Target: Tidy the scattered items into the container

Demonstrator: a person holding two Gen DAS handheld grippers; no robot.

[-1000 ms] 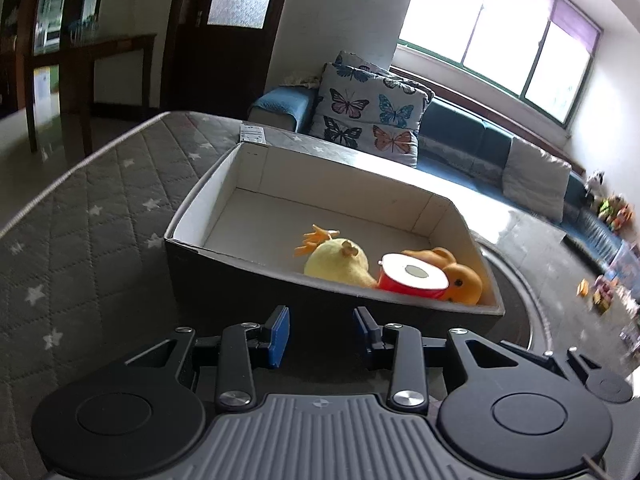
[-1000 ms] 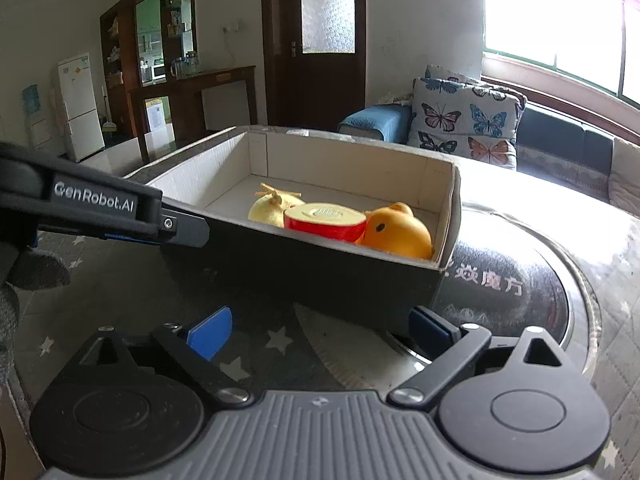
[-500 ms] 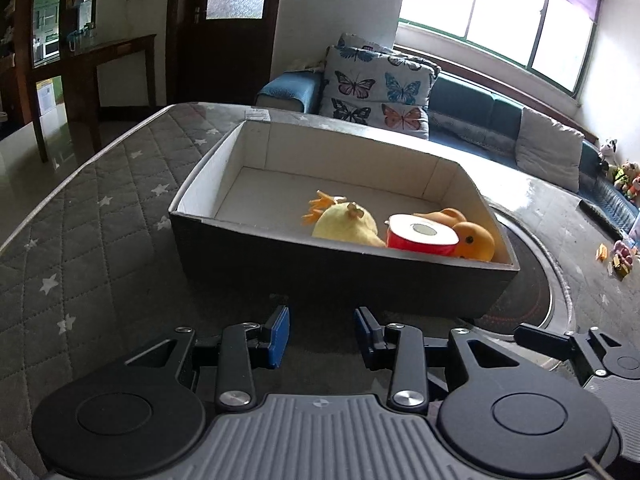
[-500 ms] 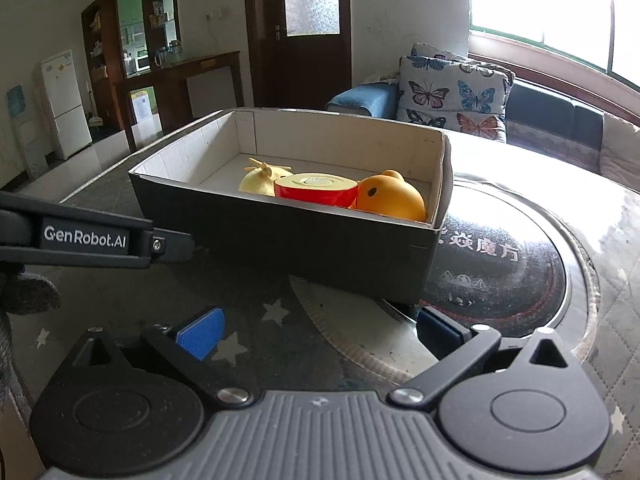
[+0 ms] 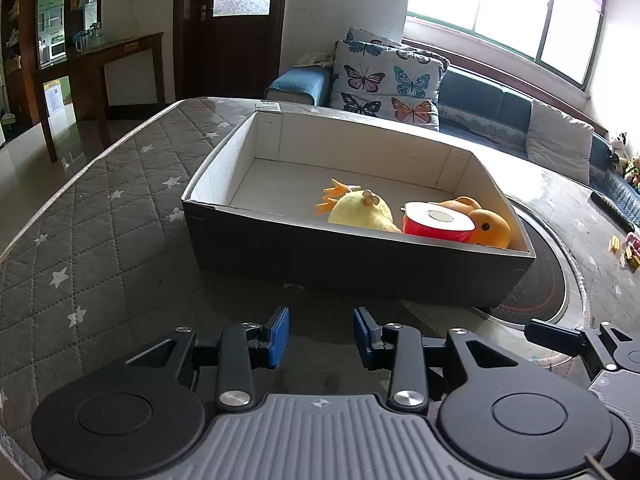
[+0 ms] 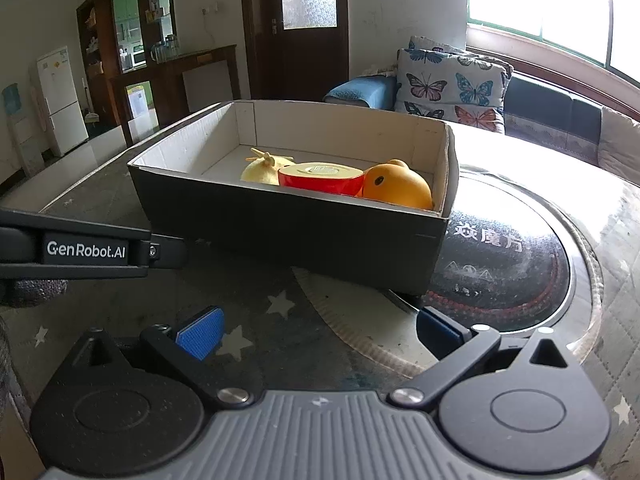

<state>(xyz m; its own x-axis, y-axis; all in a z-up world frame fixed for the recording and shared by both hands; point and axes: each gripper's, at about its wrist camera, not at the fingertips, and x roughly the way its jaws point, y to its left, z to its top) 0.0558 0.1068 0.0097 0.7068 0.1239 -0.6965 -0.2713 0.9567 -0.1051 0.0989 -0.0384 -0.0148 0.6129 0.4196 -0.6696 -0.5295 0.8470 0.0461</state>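
Toys rest inside the box [image 5: 352, 264]; left hand-held gripper [image 5: 320, 334] closing on nothing, right hand-held gripper [image 6: 316, 330] spread wide at 6 o'clock.

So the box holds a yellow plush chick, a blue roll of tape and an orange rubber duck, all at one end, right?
Nearly. The roll of tape is red, not blue, as the left wrist view shows. It sits in the box between the yellow plush chick and the orange rubber duck, all at one end.
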